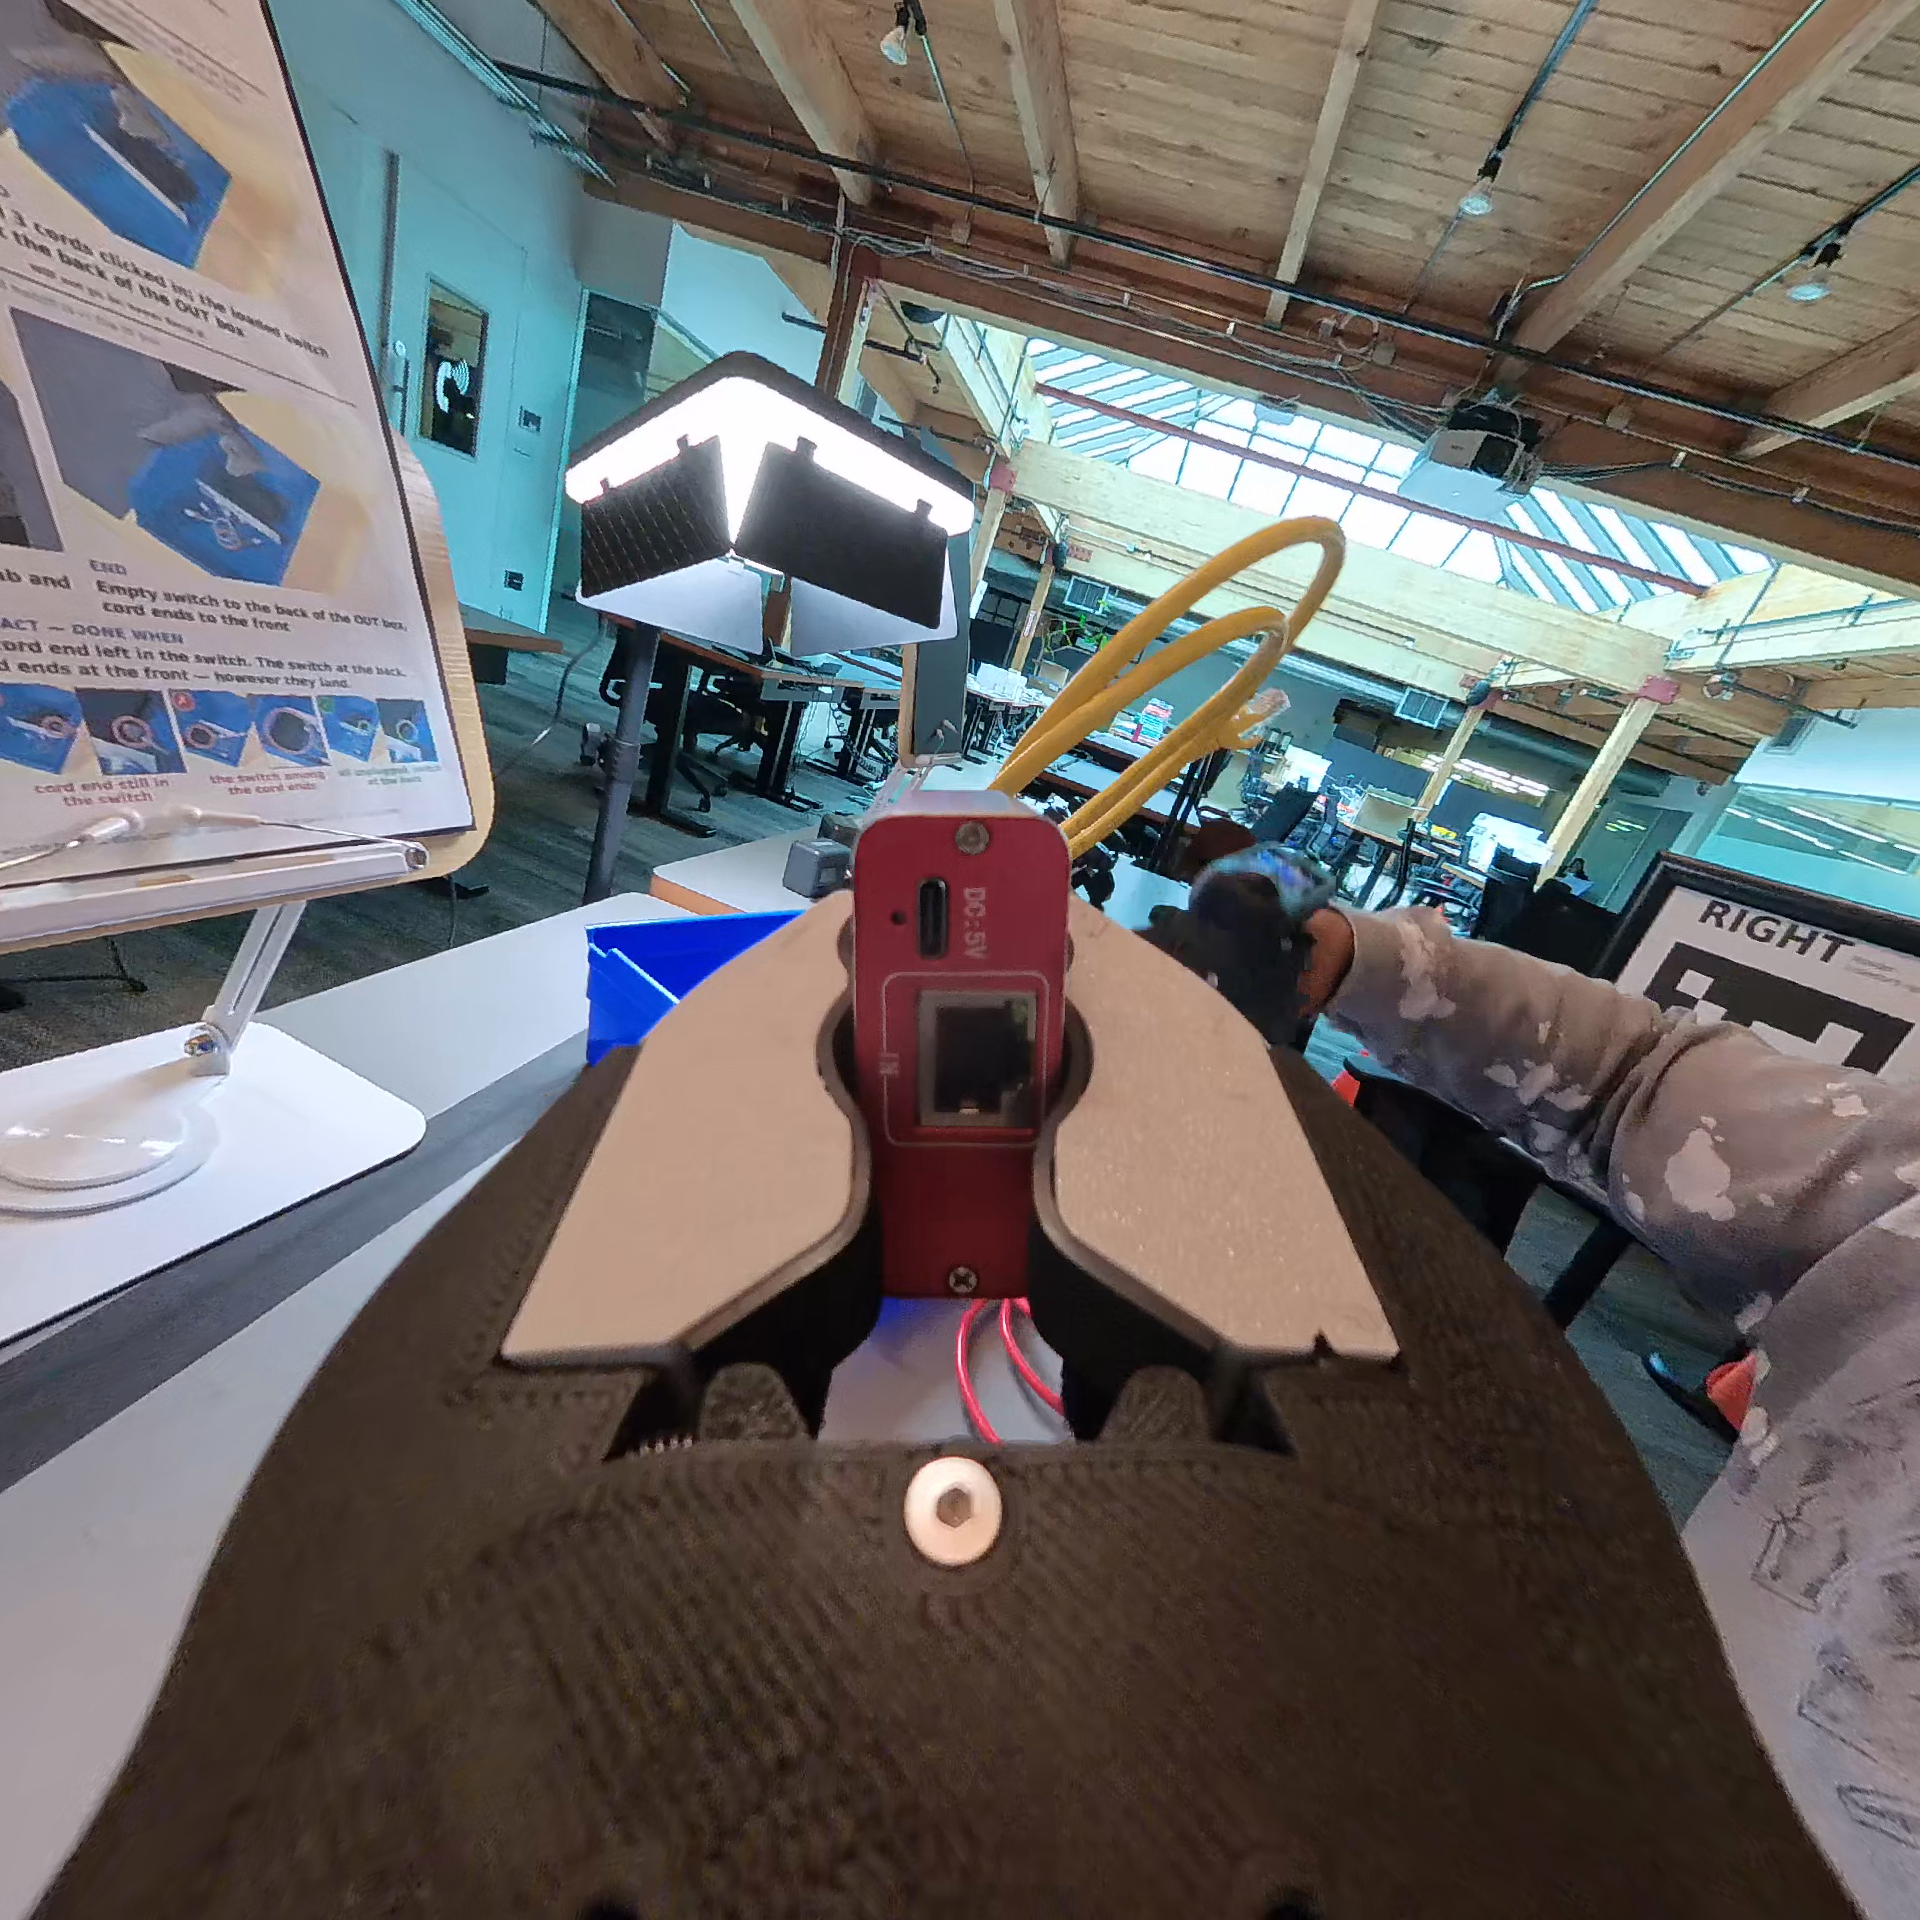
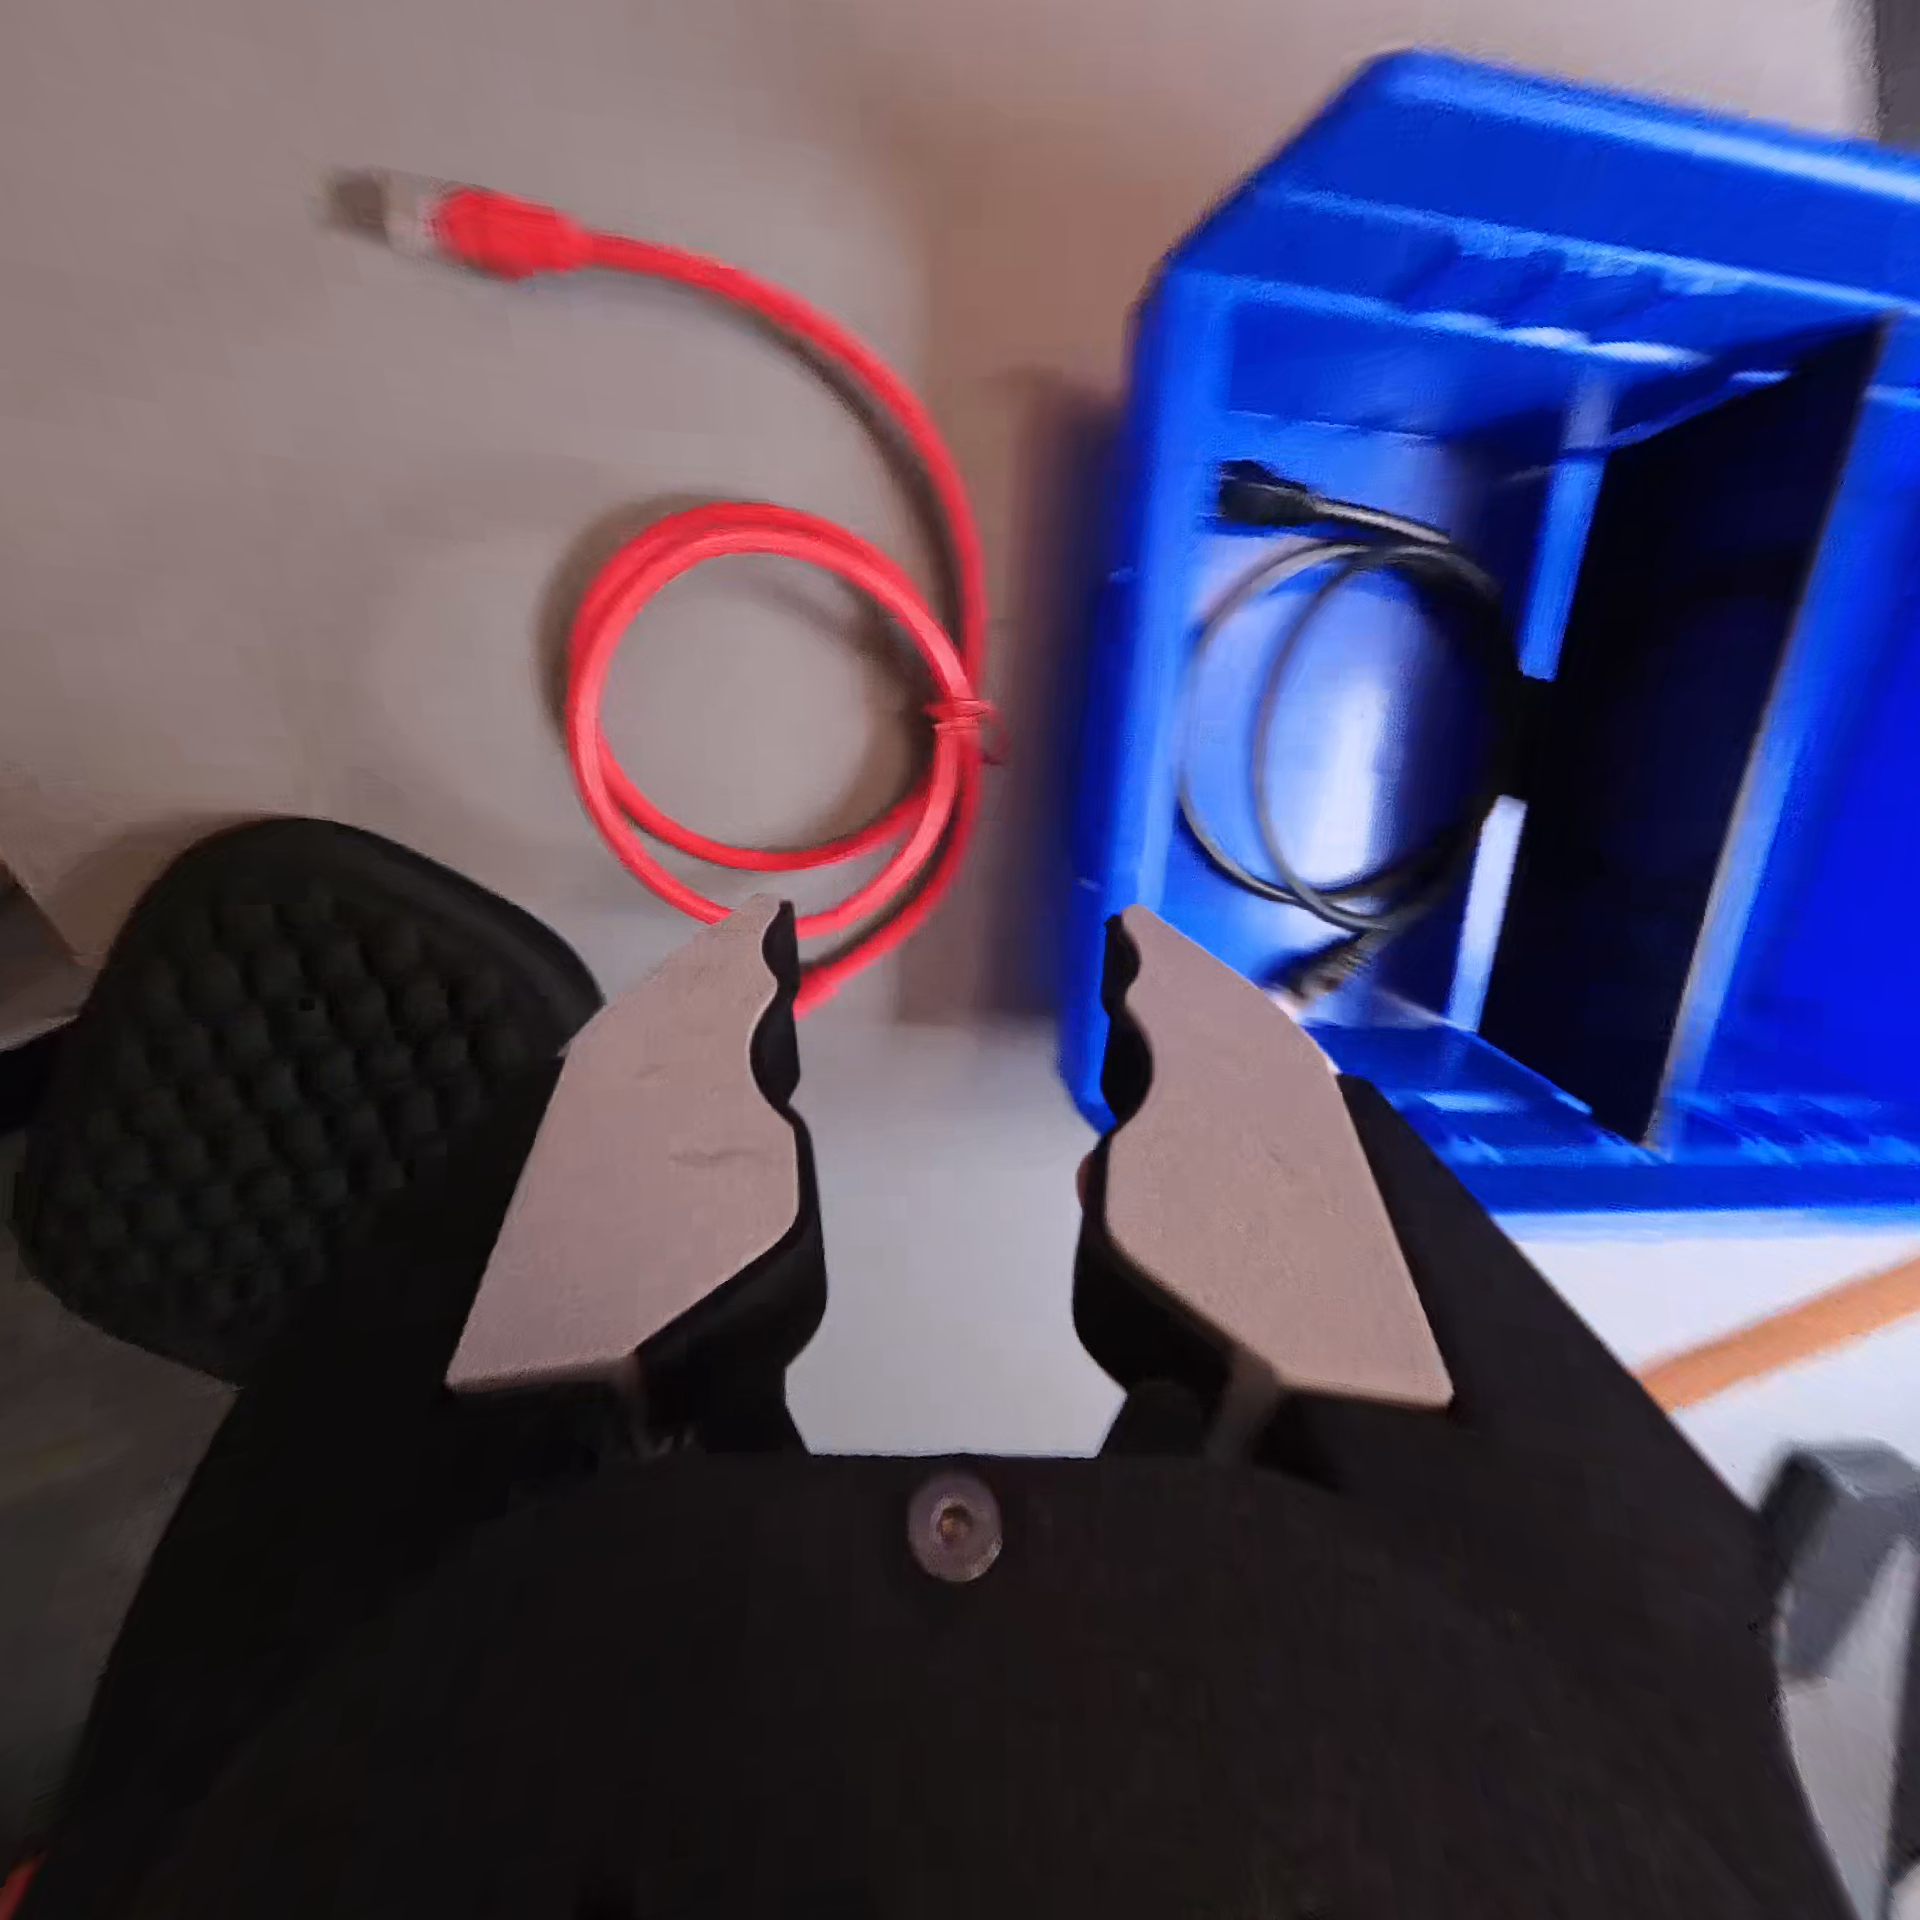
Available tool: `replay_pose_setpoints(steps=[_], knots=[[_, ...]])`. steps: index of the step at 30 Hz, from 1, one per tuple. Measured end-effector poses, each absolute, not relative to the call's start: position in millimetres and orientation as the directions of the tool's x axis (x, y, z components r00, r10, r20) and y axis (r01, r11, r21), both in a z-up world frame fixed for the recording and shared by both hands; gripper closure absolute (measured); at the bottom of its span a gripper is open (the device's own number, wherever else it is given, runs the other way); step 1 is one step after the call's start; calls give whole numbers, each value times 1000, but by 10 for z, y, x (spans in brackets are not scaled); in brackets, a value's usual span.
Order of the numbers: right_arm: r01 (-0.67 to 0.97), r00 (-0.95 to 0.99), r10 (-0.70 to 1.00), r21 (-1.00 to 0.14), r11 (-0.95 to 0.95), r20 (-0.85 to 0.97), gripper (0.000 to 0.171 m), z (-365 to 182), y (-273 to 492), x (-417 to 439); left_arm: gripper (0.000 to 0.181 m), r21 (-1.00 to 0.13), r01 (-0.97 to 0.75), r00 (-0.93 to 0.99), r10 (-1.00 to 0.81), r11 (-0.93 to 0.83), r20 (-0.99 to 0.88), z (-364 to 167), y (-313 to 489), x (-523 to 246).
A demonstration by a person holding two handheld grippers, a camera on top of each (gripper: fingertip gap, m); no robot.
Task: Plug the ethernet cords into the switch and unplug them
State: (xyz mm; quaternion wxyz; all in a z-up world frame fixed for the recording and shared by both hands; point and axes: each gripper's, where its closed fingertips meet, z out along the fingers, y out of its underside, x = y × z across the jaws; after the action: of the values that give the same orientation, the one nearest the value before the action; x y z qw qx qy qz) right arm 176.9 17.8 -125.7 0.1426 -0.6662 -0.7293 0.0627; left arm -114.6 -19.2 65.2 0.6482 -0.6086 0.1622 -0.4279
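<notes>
My left gripper (image 1: pixel 961 966) is shut on the red metal switch (image 1: pixel 961 1039), held upright and raised above the table, its end port facing the camera. A coiled yellow cord (image 1: pixel 1195 665) rises from the switch's far side, one plug end hanging free. My right gripper (image 2: pixel 951 935) is open and empty, pointing down at the table. A coiled red ethernet cord (image 2: pixel 769 686) lies on the table just beyond its left fingertip. A black cord (image 2: pixel 1340 717) lies coiled inside a blue bin (image 2: pixel 1164 623) to the right. The view is blurred.
An instruction sheet on a white stand (image 1: pixel 208 520) stands at left. A blue bin (image 1: pixel 644 977) sits behind the left gripper. A person's sleeve and gloved hand (image 1: pixel 1507 1039) reach in from the right. A black textured pad (image 2: pixel 281 1060) lies left of the right gripper.
</notes>
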Motion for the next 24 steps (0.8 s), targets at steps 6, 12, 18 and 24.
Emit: replay_pose_setpoints(steps=[6,12,18,24], knots=[[965,-77,990,-241,103,118,126,-1915,-76,1671,152,-938,332,584,-759,-100,288,664,-225,-1083],[976,-35,986,-205,70,166,134,-2195,265,1483,152,-938,329,579,-761,-111,293,639,-218,-1058],[974,-126,982,-172,149,138,156,-2118,227,1322,152,-937,331,584,-755,-115,299,616,-204,-1122],[949,-51,939,-276,151,340,156,-926,631,1271,152,-930,347,578,-753,-121,314,614,-178,-1139]])
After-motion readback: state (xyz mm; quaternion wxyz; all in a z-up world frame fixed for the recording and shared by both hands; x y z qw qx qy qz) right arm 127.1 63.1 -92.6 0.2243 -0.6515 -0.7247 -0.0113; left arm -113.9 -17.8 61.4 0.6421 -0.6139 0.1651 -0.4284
